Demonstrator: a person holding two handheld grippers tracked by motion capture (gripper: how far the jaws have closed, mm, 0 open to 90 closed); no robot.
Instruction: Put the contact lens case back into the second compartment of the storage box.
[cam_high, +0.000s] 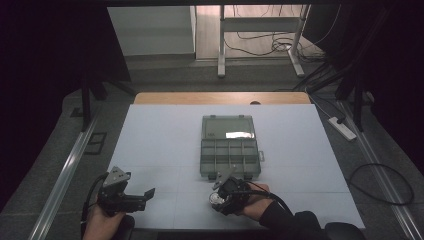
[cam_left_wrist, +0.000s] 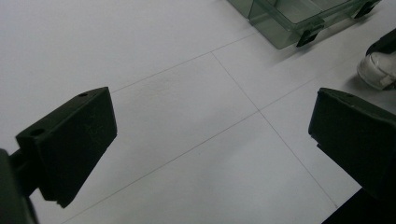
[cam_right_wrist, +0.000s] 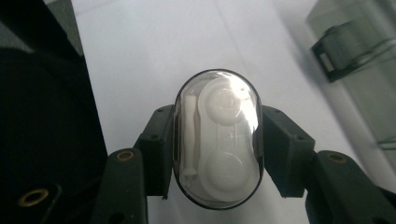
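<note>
One glossy oval case (cam_right_wrist: 218, 138) of clear plastic sits clamped in your right gripper (cam_right_wrist: 218, 140), just before the open, ribbed organizer box (cam_high: 230, 146); your left gripper (cam_left_wrist: 210, 149) gapes empty beside it.

I see bare white tabletop (cam_left_wrist: 187, 116) between my left jaws and all around them. Just past my right jaws stands the open box (cam_high: 230, 150) with little compartments; that blocks the way ahead. Beside them there is free room.
</note>
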